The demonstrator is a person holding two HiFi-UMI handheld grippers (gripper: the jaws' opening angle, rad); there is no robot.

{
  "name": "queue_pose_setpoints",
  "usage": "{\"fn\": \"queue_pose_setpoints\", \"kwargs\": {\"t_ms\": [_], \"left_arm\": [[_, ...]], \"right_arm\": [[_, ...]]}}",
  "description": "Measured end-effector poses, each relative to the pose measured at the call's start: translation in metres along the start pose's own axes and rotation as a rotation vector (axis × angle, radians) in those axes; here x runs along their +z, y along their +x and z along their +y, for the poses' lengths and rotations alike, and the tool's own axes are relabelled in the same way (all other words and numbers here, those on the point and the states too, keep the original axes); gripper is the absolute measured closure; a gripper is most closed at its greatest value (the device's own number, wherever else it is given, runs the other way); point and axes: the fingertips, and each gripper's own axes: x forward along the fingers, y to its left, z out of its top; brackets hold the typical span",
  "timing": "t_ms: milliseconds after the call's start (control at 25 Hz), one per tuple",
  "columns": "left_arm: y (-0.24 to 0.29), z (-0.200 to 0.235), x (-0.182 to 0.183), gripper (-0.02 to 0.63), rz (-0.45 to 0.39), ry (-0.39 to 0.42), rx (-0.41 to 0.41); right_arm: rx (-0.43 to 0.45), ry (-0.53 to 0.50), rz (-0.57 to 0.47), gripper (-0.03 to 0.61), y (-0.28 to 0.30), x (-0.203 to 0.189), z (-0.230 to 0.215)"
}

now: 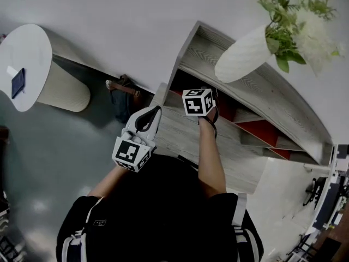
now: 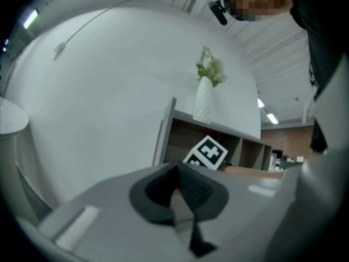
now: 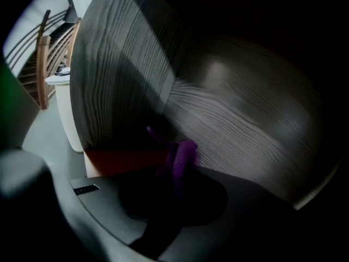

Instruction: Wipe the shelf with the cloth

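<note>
The shelf point(image 1: 272, 94) is a grey wood-grain unit with red inner panels, standing against the white wall. My right gripper point(image 3: 175, 165) reaches into a left compartment; in the head view only its marker cube point(image 1: 197, 101) shows at the opening. It is shut on a purple cloth point(image 3: 184, 153), which lies against the wood-grain inner surface point(image 3: 234, 124). My left gripper point(image 1: 148, 119) is held outside the shelf, in front of its left end, its jaws together with nothing between them point(image 2: 182, 192).
A white vase point(image 1: 242, 53) with flowers stands on the shelf top above the right gripper. A brown bag point(image 1: 122, 94) sits on the floor by the shelf's left end. A round white table point(image 1: 24, 64) with a blue object point(image 1: 18, 82) stands farther left.
</note>
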Motion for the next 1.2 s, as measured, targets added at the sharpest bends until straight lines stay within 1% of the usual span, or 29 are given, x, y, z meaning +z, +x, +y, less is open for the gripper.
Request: {"fn": "queue_pose_setpoints", "kwargs": {"t_ms": [240, 640, 920, 1200], "left_arm": [[-0.02, 0.013, 0.003, 0.609, -0.016, -0.009, 0.073], [-0.045, 0.018, 0.004, 0.609, -0.033, -0.022, 0.14], [-0.056, 0.014, 0.002, 0.609, -0.035, -0.031, 0.152], [-0.06, 0.006, 0.001, 0.609, -0.042, -0.038, 0.142]], "right_arm": [[0.091, -0.088, -0.049, 0.529, 0.003, 0.019, 0.029], [0.212, -0.203, -0.104, 0.529, 0.0, 0.032, 0.058], [0.268, -0.245, -0.123, 0.529, -0.012, 0.031, 0.074], [0.308, -0.268, -0.134, 0.529, -0.029, 0.023, 0.088]]}}
